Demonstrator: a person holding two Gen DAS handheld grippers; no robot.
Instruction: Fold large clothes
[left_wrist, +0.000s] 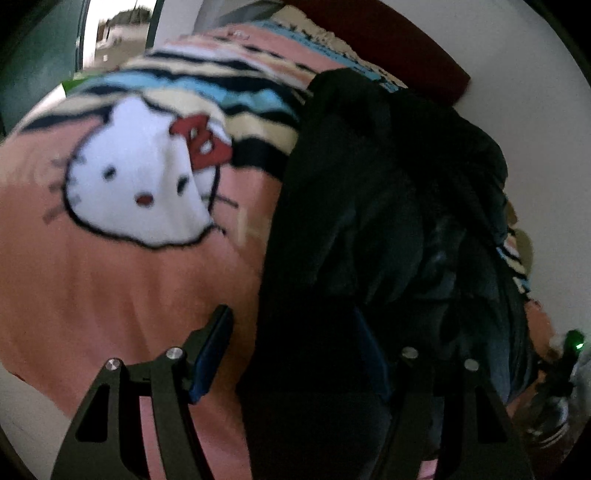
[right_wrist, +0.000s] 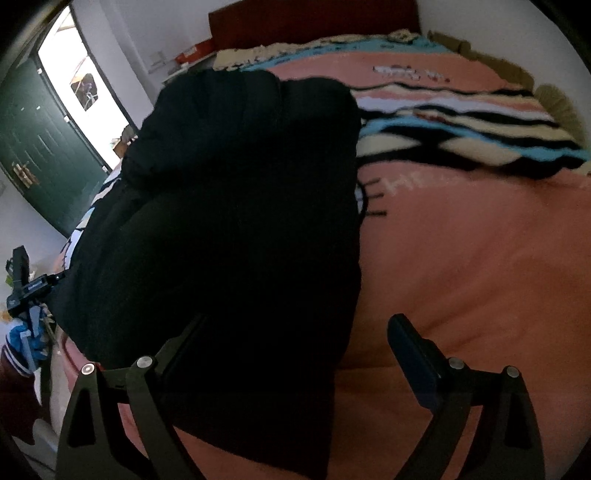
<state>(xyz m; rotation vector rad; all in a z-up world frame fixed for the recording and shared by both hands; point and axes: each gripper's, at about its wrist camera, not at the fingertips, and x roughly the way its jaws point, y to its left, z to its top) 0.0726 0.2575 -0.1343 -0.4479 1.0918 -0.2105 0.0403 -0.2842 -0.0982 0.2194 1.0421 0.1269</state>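
Observation:
A large black garment lies bunched on a pink cartoon-cat blanket that covers a bed. My left gripper points down at the garment's near left edge. Its jaws are open: the blue-padded left finger hangs over bare blanket, clear of the cloth, and the right finger is over the black fabric. In the right wrist view the same garment fills the left half. My right gripper is open wide astride its right edge, with the right finger over the pink blanket.
Striped blue, cream and black bands cross the blanket toward a dark red headboard. A green door and a bright doorway are at the far left. A black device with a green light shows beyond the garment.

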